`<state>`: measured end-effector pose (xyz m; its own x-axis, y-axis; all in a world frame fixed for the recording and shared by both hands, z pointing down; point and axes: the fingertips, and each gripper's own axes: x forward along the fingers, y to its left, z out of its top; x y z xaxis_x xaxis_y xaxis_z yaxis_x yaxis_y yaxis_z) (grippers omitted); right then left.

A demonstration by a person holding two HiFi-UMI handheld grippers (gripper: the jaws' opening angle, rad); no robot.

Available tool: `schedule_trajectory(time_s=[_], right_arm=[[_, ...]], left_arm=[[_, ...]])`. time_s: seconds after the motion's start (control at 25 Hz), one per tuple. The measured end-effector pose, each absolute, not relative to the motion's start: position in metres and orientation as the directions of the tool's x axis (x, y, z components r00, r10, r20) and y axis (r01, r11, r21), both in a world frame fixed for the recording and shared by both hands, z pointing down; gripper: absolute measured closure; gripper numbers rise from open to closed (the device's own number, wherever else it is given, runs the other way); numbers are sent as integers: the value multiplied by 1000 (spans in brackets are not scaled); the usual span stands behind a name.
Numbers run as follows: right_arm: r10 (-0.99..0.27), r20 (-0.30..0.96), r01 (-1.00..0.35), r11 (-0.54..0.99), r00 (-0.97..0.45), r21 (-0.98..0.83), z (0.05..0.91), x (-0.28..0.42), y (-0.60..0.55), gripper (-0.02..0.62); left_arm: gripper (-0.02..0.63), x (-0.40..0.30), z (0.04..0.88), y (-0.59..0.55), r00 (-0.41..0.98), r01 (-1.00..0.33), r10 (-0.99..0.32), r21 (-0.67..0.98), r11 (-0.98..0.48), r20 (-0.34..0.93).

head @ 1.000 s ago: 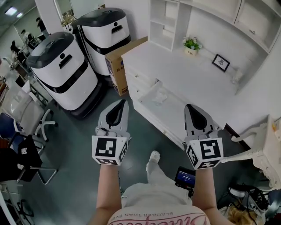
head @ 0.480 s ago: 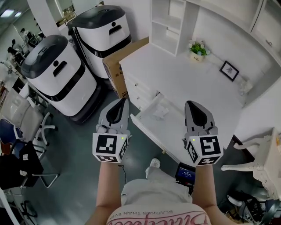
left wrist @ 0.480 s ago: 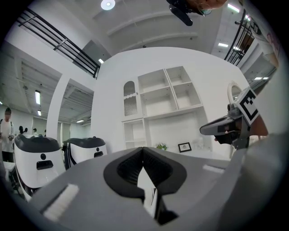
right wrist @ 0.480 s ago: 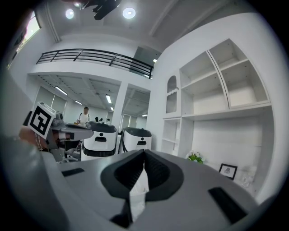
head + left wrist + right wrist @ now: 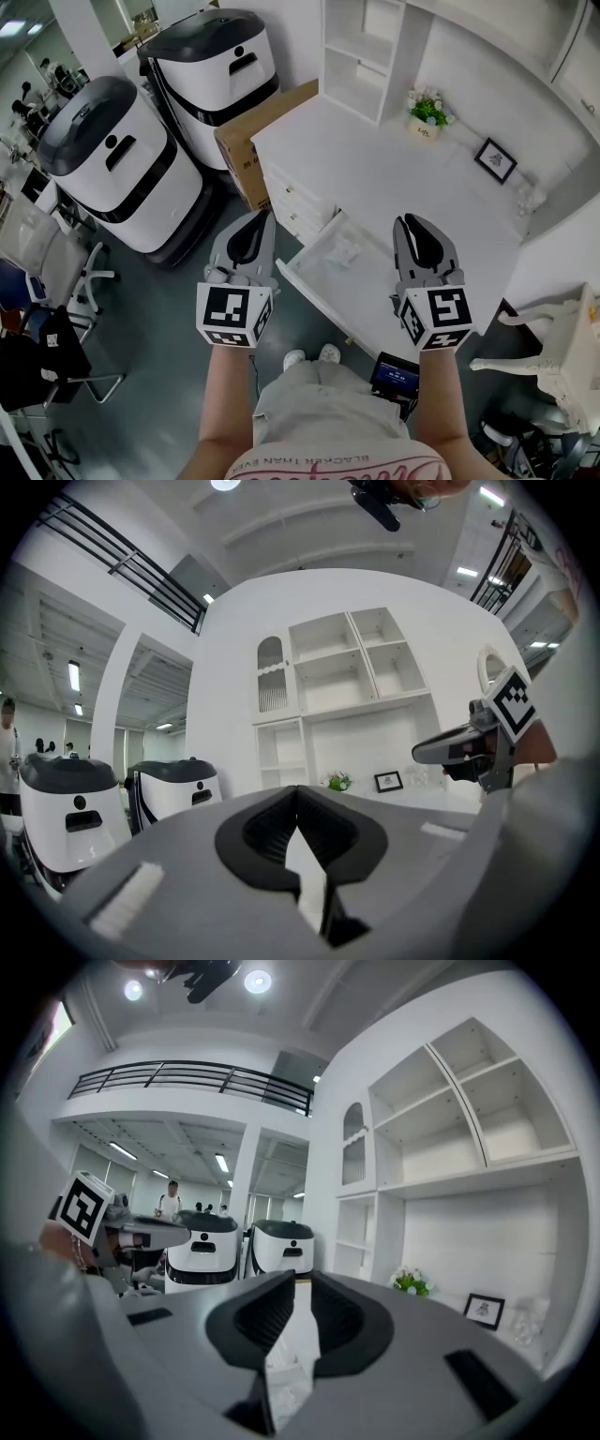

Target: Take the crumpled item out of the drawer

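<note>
A white crumpled item (image 5: pixel 343 250) lies in the open drawer (image 5: pixel 314 272) of the white desk (image 5: pixel 394 178). The drawer juts out toward me between the two grippers in the head view. My left gripper (image 5: pixel 254 225) hovers over the floor just left of the drawer, its jaws together and empty. To the right of the drawer, my right gripper (image 5: pixel 416 228) is over the desk's front edge, also shut and empty. In the left gripper view the left gripper (image 5: pixel 298 794) points at the shelves; the right gripper (image 5: pixel 302 1283) points the same way in its own view.
Two white and black machines (image 5: pixel 112 159) (image 5: pixel 220 70) stand on the floor at the left, with a cardboard box (image 5: pixel 253 131) beside the desk. A potted plant (image 5: pixel 428 111) and a picture frame (image 5: pixel 494 159) sit on the desk. Office chairs (image 5: pixel 56 267) stand far left.
The view has shifted closer to the desk, so the open drawer now lies between the grippers. Both grippers kept their pose and stayed shut.
</note>
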<state>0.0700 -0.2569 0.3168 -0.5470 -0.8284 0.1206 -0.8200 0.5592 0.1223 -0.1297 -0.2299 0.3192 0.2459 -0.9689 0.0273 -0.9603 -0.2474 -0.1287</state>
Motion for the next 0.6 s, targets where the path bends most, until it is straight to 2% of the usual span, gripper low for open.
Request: schedule_trajectory(time_s=[0.04,0.12,0.16,0.6], right_arm=[[-823,138,-816,567,-552,115,321,67,-259,562],[-806,174,-806,585,-566,90,332,60,-263,375],[-799,192,-802,592,-570,80,338,57,-266,352],[-756,355,-800,599,-550,34,413,40,-296,347]], left_arm=[[597,-132,320,-232,248,-960,-968,-128,-250,31],[597,-137,323,-237,249,-961,-968,-116,-251,36],[597,-140,325,-240,249,-962,-968,-107,-252,40],[597,-151,368,-271,282,-956,-951,-52,-290,126]])
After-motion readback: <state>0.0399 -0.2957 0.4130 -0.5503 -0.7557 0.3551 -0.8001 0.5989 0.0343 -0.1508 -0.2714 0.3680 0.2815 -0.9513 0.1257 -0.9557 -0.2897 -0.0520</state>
